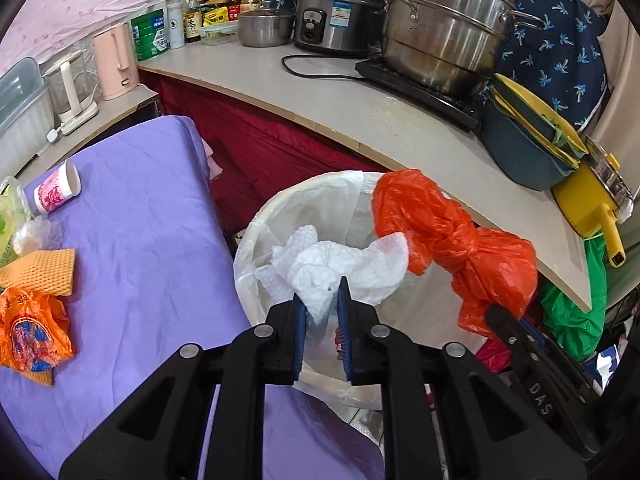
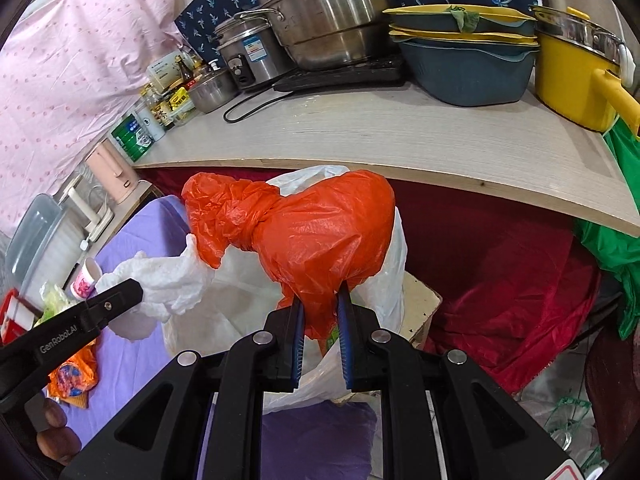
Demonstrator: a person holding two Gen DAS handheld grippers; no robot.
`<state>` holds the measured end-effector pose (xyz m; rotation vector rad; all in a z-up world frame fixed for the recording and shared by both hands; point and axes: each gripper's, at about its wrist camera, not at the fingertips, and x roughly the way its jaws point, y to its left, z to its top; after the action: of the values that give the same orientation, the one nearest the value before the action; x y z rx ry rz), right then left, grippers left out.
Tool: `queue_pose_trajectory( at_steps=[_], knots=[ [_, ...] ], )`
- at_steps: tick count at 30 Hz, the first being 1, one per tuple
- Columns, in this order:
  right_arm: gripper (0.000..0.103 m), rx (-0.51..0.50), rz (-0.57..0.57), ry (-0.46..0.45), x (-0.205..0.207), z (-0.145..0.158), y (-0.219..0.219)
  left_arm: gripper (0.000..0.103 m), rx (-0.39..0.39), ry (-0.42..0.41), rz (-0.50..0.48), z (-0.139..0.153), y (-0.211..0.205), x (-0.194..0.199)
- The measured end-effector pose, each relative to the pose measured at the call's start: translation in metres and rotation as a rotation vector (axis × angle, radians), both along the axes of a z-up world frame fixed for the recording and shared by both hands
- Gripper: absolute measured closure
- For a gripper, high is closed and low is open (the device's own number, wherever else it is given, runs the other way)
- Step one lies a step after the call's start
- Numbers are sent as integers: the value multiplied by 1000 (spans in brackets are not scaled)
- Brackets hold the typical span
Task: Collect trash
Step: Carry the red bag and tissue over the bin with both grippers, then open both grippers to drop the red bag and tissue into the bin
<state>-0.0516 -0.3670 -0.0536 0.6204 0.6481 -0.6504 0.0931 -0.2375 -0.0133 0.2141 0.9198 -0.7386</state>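
Observation:
My left gripper [image 1: 322, 294] is shut on a crumpled white paper towel [image 1: 340, 268] and holds it over the white-lined trash bin [image 1: 256, 224]. My right gripper [image 2: 320, 300] is shut on a knotted orange plastic bag [image 2: 316, 232], held above the same bin [image 2: 384, 280]. In the left wrist view the orange bag [image 1: 448, 236] hangs at the bin's right rim. The towel shows in the right wrist view [image 2: 160, 280] to the left of the bag. On the purple cloth [image 1: 132, 240] lie a tipped paper cup [image 1: 56, 192], an orange foam net [image 1: 44, 270] and a printed orange wrapper [image 1: 28, 328].
A wooden counter [image 1: 400, 120] behind the bin carries a steel steamer pot [image 1: 448, 28], a rice cooker [image 1: 332, 12], stacked blue and yellow basins [image 1: 528, 136] and a yellow pot [image 2: 576, 76]. A green bag [image 1: 576, 312] hangs at the right. A pink kettle [image 1: 114, 60] stands at the left.

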Motion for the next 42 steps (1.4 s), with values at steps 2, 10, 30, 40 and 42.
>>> queue_pose_trajectory(
  at_steps=[2, 10, 30, 40, 42],
  knots=[
    [89, -2, -13, -1, -1, 0, -3, 82, 5, 4, 15, -2, 1, 3],
    [89, 3, -51, -26, -6, 8, -12, 51, -1, -19, 43, -1, 14, 8],
    [69, 31, 93, -12, 48, 2, 34, 36, 4, -43, 215, 5, 98, 27],
    [59, 5, 150, -22, 62, 16, 66, 36, 1, -57, 269, 10, 132, 31],
    [58, -1, 175, -18, 68, 18, 76, 36, -1, -52, 290, 10, 143, 34]
  ],
)
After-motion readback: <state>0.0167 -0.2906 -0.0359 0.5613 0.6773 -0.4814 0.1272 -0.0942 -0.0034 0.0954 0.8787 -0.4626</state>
